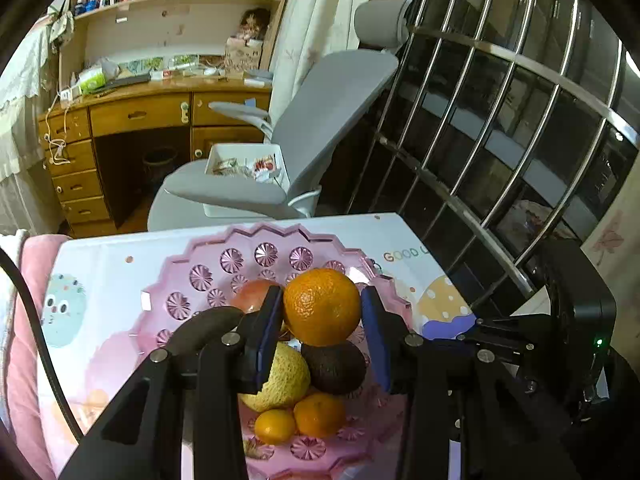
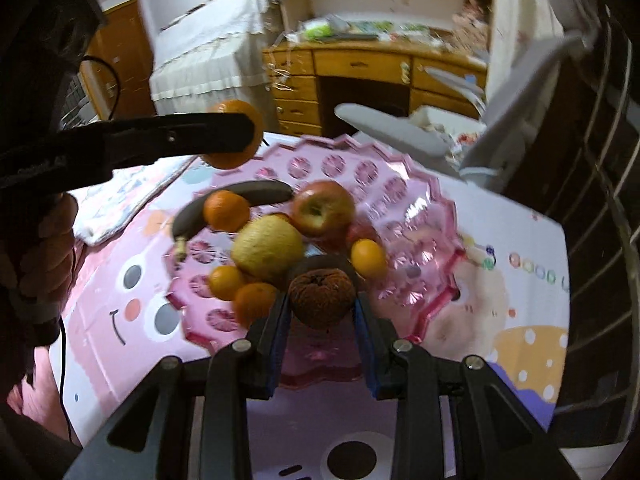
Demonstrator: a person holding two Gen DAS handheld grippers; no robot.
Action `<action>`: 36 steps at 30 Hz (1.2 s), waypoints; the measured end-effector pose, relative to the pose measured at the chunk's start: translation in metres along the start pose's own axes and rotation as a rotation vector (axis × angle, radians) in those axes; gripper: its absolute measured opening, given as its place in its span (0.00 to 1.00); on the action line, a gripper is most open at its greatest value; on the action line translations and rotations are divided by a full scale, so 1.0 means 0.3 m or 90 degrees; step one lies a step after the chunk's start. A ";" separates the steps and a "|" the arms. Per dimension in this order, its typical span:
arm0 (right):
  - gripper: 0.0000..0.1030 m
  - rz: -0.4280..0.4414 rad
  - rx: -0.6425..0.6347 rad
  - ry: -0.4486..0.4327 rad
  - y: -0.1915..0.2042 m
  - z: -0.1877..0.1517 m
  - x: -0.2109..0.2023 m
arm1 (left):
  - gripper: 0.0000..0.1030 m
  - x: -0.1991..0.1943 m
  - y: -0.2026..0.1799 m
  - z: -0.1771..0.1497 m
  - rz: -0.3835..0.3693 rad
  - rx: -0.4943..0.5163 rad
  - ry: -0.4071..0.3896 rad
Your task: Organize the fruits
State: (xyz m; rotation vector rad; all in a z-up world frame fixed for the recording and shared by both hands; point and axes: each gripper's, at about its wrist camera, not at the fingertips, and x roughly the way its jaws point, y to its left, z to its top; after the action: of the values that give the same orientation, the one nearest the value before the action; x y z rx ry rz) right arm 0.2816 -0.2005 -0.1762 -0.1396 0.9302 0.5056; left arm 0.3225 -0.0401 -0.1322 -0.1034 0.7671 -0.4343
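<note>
Left gripper [image 1: 322, 316] pinching orange [image 1: 322, 306], right gripper [image 2: 322, 312] pinching dark fruit [image 2: 322, 298], stem-end up, above pink tray [image 2: 416, 240]

round orange citrus fruits [image 2: 226, 211]: 6, one of them held aloft | red-yellow apple [image 2: 323, 209]: 1 | rough yellow-green melon [image 2: 267, 250]: 1 | blackened curved banana [image 2: 240, 196]: 1 | dark brown wrinkled fruit [image 2: 322, 298]: 1 | scalloped pink plastic fruit tray [image 2: 416, 232]: 1 | black two-finger grippers [image 2: 322, 312]: 2
</note>
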 end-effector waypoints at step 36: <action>0.75 -0.153 0.258 0.054 0.322 -0.421 -0.228 | 0.76 -0.495 0.088 -0.638 0.101 -0.153 0.162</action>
State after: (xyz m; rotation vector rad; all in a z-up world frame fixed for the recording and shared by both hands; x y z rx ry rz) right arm 0.1099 -0.1817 -0.1878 0.0950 1.0644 0.0829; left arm 0.1047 0.0582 -0.1799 -0.2122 1.0684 -0.2038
